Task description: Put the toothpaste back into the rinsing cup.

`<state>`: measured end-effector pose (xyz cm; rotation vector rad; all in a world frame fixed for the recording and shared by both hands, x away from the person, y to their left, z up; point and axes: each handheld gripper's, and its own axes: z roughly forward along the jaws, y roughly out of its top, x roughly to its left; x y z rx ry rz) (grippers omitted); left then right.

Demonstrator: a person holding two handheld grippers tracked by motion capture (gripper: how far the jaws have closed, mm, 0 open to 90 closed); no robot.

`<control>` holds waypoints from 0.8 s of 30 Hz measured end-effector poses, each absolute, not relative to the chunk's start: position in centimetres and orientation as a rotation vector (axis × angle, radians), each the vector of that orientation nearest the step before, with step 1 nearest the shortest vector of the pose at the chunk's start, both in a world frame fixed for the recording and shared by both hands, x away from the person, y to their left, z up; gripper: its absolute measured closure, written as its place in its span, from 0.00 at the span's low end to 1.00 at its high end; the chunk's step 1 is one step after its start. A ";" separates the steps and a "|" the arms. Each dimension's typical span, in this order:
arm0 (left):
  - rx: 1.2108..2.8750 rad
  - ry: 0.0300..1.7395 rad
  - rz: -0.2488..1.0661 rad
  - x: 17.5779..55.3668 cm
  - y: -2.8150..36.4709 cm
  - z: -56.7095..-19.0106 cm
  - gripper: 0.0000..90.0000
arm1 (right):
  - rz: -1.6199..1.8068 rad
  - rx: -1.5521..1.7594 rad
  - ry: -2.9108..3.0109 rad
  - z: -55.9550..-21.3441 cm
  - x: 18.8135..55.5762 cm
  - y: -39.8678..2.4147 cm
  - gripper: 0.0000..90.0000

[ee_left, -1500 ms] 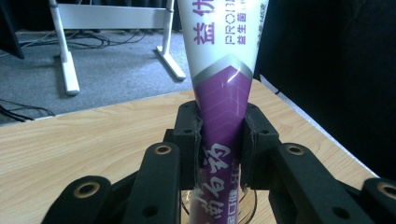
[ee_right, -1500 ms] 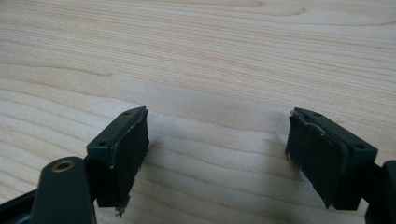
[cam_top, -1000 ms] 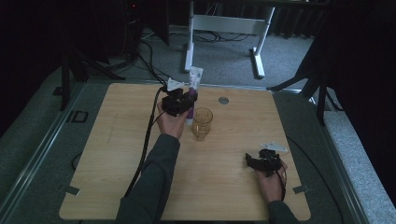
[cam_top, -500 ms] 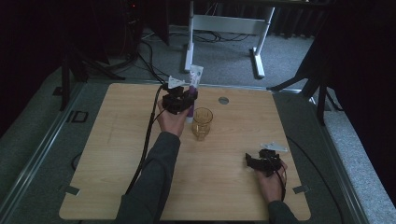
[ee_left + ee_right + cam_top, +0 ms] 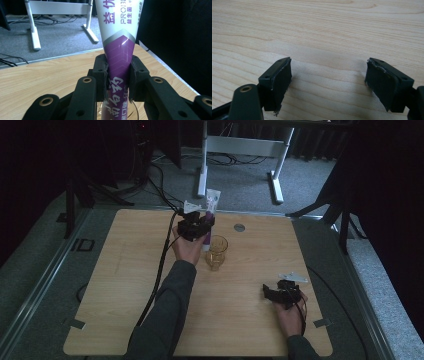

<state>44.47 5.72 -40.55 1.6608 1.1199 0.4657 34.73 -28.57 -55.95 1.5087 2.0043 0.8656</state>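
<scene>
A white and purple toothpaste tube (image 5: 212,204) stands upright in my left gripper (image 5: 197,226), over the far middle of the wooden table (image 5: 120,270). In the left gripper view the pads press on the tube's purple part (image 5: 119,50), so my left gripper (image 5: 118,75) is shut on it. The tube's lower end hangs just left of a clear amber glass (image 5: 217,252); whether it touches the rim I cannot tell. My right gripper (image 5: 274,294) rests low at the near right. Its jaws (image 5: 328,75) stand wide open over bare wood.
A small round metal disc (image 5: 239,227) sits in the tabletop beyond the glass. The left gripper's cable (image 5: 159,270) trails along the forearm to the near edge. A white stand (image 5: 205,165) and cables lie on the floor behind the table.
The left gripper and the tube have edged slightly to the right, toward the glass. The right gripper has stayed where it was.
</scene>
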 end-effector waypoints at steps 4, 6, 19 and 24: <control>1.656 1.122 0.461 44.6 5.5 -40.7 0.79 | 0.867 1.507 2.006 -55.9 34.7 -28.6 0.23; 1.652 1.122 0.458 44.7 5.4 -40.7 0.79 | 0.866 1.507 2.006 -55.9 34.7 -28.6 0.23; 1.617 1.139 0.461 45.0 4.5 -41.1 0.79 | 0.868 1.505 2.010 -55.9 34.7 -28.5 0.23; 1.607 1.141 0.463 45.2 4.5 -41.2 0.79 | 0.869 1.501 2.011 -56.0 34.6 -28.6 0.23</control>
